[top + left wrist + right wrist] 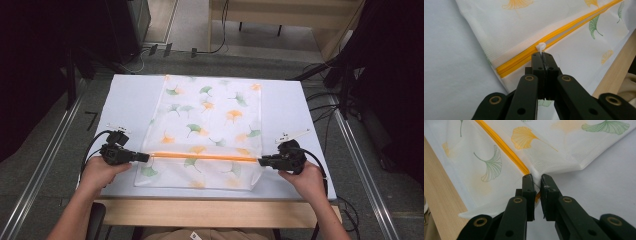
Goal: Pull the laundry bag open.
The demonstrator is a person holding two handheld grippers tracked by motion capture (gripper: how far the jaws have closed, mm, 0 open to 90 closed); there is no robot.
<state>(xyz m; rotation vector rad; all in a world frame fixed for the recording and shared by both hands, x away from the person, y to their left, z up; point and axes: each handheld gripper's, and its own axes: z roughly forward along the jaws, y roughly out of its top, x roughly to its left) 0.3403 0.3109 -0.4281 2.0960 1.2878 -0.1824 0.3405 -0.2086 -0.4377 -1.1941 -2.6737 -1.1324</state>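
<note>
A white mesh bag [210, 120] printed with green and orange ginkgo leaves lies flat on the table. An orange zipper [205, 156] runs across it near the front. My left gripper [147, 156] is at the zipper's left end, shut on the small white zipper pull [540, 46]; the left gripper [543, 56] shows its jaws pressed together on the pull's tab. My right gripper [261, 161] is at the zipper's right end. In the right gripper view the right gripper [537, 180] pinches the bag's fabric edge where the zipper [501, 145] ends.
A pale cover [130, 100] lies over the table under the bag. The wooden front edge [215, 212] runs just before the bag's near hem. Metal rails [45, 165] flank the table, and cables [325, 107] lie on the floor at right.
</note>
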